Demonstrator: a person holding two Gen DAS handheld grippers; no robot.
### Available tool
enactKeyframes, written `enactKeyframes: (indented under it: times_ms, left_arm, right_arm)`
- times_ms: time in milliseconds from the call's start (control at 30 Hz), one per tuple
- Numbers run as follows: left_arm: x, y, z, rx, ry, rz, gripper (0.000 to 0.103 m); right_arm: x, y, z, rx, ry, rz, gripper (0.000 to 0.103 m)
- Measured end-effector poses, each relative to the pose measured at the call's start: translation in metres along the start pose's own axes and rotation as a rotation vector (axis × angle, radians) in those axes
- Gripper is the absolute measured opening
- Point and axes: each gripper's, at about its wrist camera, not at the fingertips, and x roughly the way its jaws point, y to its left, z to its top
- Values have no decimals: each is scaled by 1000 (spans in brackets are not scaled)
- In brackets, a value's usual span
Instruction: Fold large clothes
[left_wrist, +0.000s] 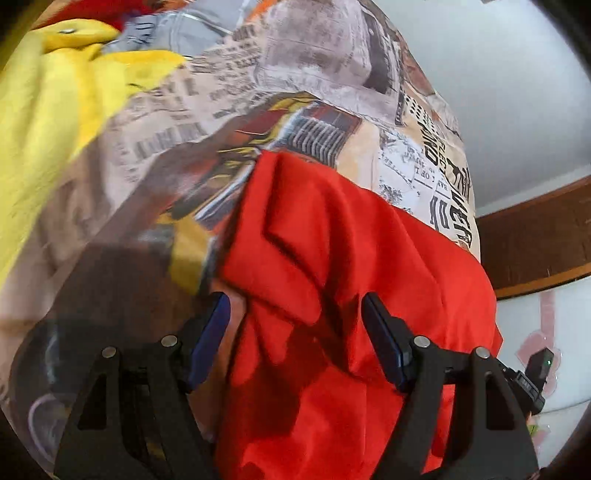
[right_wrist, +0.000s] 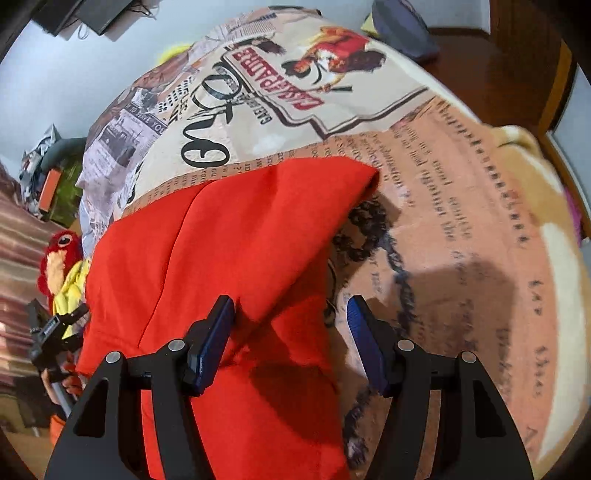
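Fingers spread — red garment stretches away from them.

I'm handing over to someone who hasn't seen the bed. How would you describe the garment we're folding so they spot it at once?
Start from the bed covered by the newspaper-print sheet. On it, right in front of both open tools, lies the red garment, plain and creased. It is solid bright red with no print, unlike the yellow cloth to its left and the red plush toy, which has eyes.
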Motion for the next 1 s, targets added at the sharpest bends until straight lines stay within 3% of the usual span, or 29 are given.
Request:
enactKeyframes:
  times_ms: [133,300,367,433,533,733,867,1000]
  left_arm:
    - [12,-3,11,8,-18,-17,72]
    - [24,-3,26,-16,-10,-40,72]
    - [27,-5,30,-12,-2,-43,54]
    - [31,-4,32,-15,17,-24,27]
    - [27,-9,32,15,-12,3,16]
    - [-14,-52,38,226,-164,131,12]
    - [-39,-72,56,272,-236,136,12]
    - [-38,-81,78,296,-248,172,12]
  right_arm:
    - [15,2,6,39,35,40,63]
    - [26,7,15,75,7,26,63]
    - [26,7,17,87,-33,38,59]
    - [24,7,19,81,-51,41,42]
    - [16,14,26,25,-76,52,21]
    - [-5,56,41,-191,-187,-57,16]
    - [-11,81,53,-284,-252,-116,16]
    - [3,92,70,-299,-256,-141,16]
